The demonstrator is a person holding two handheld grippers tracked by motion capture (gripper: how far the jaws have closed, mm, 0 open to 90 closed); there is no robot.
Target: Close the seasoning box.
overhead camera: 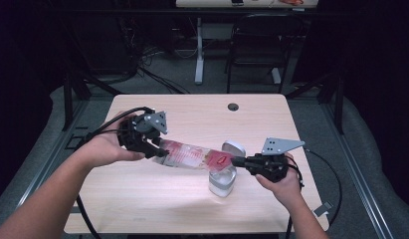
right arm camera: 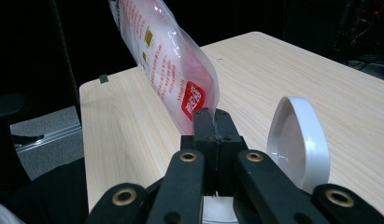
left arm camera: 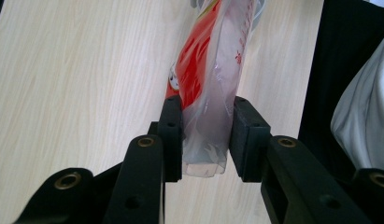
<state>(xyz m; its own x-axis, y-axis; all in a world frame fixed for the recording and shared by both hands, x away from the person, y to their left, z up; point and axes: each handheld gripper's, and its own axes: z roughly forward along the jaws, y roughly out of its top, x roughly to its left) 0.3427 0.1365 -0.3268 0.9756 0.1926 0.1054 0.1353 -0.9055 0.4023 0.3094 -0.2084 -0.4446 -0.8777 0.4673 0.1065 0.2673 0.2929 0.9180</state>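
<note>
While the red-and-clear pouch [overhead camera: 192,155] hangs stretched above the counter [overhead camera: 142,199], each end is gripped. Left hand-held gripper [overhead camera: 154,148] pinches the sealed base; right hand-held gripper [overhead camera: 238,161], jaws pressed together, nips the lower corner over the white container [overhead camera: 222,181]. Likely the tilt aims the contents there. Lid [overhead camera: 234,148] stands flipped open. Left gripper view shows the pads [left arm camera: 173,135] squeezing the pouch's end; right gripper view shows the printed label [right arm camera: 193,101] and the lid's hollow inside [right arm camera: 297,135].

Black gripper [overhead camera: 154,149] bodies, grey triangular plates, brass rivets, black cables.
</note>
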